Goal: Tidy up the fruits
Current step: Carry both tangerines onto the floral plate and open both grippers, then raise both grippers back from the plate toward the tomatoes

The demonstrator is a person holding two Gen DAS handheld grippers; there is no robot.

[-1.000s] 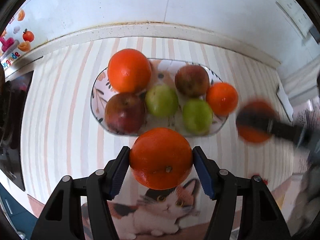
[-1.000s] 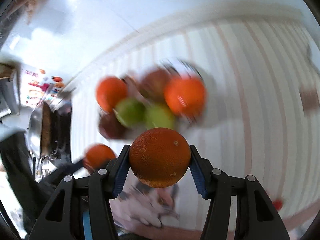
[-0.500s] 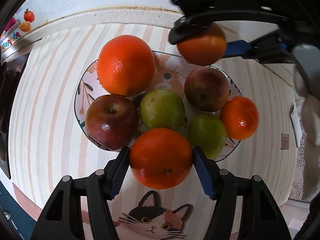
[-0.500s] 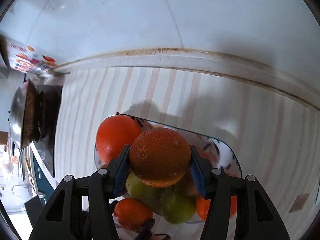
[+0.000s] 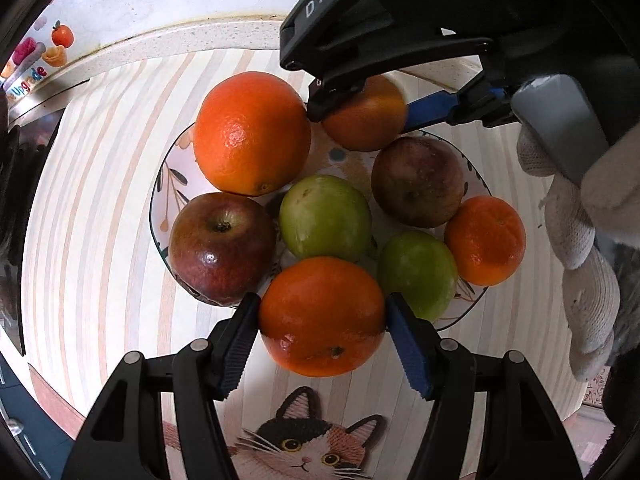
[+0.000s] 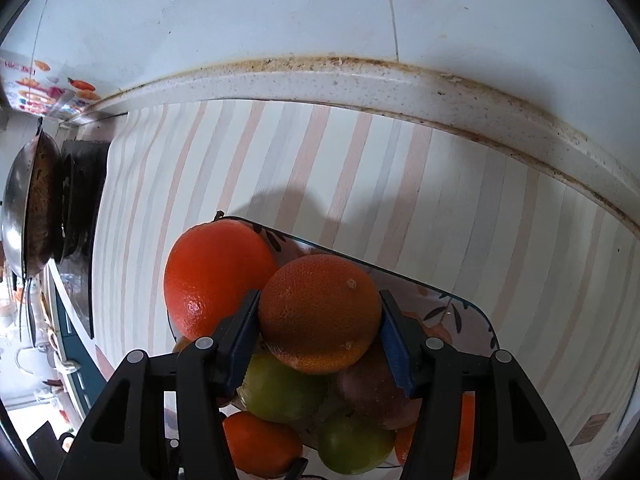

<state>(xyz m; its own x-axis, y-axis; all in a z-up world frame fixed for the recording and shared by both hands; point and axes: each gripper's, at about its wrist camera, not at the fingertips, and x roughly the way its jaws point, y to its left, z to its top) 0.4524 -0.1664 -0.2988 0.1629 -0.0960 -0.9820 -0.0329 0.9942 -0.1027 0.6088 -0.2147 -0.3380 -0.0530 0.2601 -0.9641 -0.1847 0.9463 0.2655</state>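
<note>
A patterned plate (image 5: 170, 178) holds a big orange (image 5: 251, 133), two red apples (image 5: 222, 247), two green fruits (image 5: 325, 218) and a small orange (image 5: 485, 240). My left gripper (image 5: 322, 320) is shut on an orange (image 5: 322, 316) at the plate's near edge. My right gripper (image 6: 319, 314) is shut on another orange (image 6: 319, 312), held over the plate's far side (image 6: 472, 308); it shows in the left wrist view (image 5: 366, 114) above the far fruits.
The plate sits on a striped mat (image 5: 92, 208) with a cat picture (image 5: 304, 448) at its near edge. A speckled counter ledge (image 6: 360, 80) and white wall run behind. A wok (image 6: 30, 208) on a stove stands far left.
My right gripper swung in from the right with its orange and came down over the plate's far side. My left gripper moved closer to the plate with its orange.
</note>
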